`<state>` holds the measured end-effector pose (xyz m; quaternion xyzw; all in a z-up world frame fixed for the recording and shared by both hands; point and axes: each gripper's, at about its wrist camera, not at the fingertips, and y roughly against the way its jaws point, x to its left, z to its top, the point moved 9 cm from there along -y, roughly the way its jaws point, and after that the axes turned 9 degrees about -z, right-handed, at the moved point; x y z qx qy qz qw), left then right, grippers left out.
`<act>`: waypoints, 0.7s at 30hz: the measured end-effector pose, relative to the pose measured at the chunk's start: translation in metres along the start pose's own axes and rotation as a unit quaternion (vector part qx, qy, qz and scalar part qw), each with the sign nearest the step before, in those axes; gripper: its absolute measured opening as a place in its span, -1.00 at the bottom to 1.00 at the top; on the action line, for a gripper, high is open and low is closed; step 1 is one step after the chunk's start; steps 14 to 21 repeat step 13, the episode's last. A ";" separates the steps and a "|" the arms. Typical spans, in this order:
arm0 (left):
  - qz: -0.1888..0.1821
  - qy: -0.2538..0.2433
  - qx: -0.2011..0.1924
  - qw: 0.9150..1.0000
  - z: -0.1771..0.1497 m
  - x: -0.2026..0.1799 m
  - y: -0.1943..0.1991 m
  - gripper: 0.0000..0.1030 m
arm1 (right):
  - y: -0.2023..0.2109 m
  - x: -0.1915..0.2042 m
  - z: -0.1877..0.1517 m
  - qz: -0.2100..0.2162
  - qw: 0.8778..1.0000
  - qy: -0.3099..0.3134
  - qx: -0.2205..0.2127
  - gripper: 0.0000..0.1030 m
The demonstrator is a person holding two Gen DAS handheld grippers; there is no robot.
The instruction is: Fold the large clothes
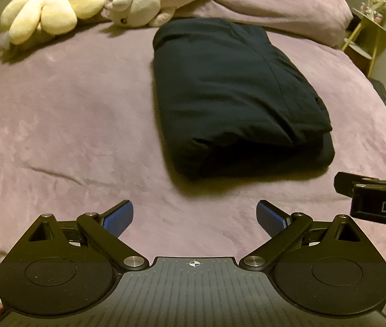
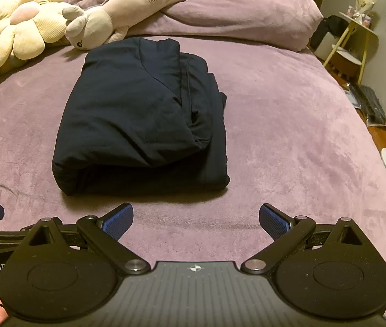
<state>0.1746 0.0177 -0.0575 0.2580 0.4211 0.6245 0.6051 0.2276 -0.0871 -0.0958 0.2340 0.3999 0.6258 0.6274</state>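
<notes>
Left tongs and right tongs are hovering spread, holding nothing.
The dark garment is lying folded mid-bed; folding looks finished, perhaps needing only tidying.

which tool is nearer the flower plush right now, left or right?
Left, marginally. The left tool sits on the flower plush side of the folded dark garment; the right tool is beside it, further from the plush. Both are open, short of the garment.

Folded garment on bed; plush toys behind-left, duvet behind.
</notes>
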 end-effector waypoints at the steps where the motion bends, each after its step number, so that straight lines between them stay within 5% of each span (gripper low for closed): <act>1: 0.004 -0.005 -0.002 1.000 0.000 0.000 0.000 0.94 | 0.000 0.000 0.000 -0.001 1.000 0.000 0.000 0.93; 21: 0.020 -0.010 0.000 1.000 0.002 0.001 0.000 0.94 | -0.001 -0.002 0.002 -0.004 1.000 -0.002 -0.002 0.93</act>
